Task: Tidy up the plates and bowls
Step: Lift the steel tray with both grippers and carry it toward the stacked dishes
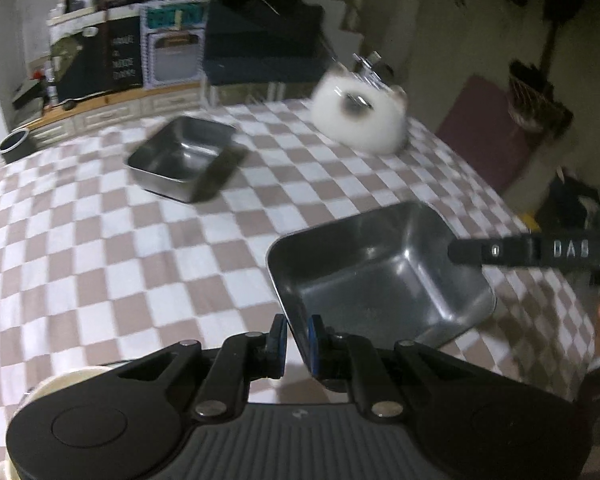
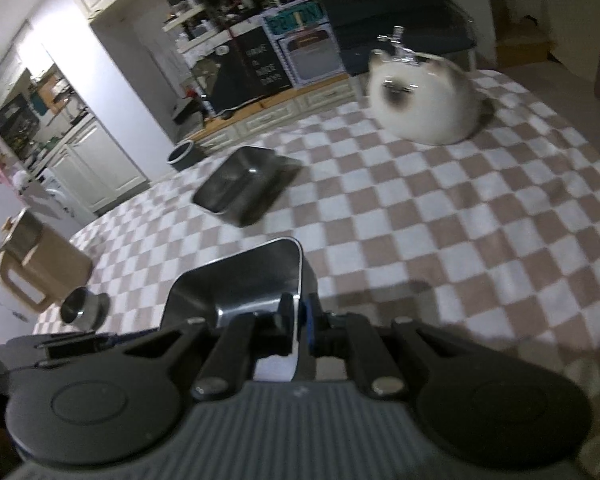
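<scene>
Nearest the left wrist camera, the left gripper point(image 1: 297, 334) is clamped on the near rim of a square steel bowl point(image 1: 380, 276), one pad outside the wall and the blue pad inside. Across the same bowl, the right gripper point(image 1: 454, 254) enters from the right edge of that view, reaching over the bowl's far wall. Seen from the right wrist camera, the right gripper point(image 2: 299, 320) is likewise closed on a thin rim of the steel bowl point(image 2: 236, 284), so both grippers grip one bowl at opposite sides. It is held over a checked brown-and-white cloth point(image 1: 100, 240) that covers the worktop. A second square steel bowl point(image 1: 182, 156) point(image 2: 240, 188) rests on the cloth farther off, well apart from the held one. Beyond it, near the far edge, sits a white cat-faced bowl point(image 1: 360, 120) point(image 2: 424, 100) with metal cutlery standing in it; blur hides the detail. At the cloth's left edge in the right wrist view stand a tan jug point(image 2: 36, 272) and, just beside it, a small dark cup point(image 2: 80, 308).
</scene>
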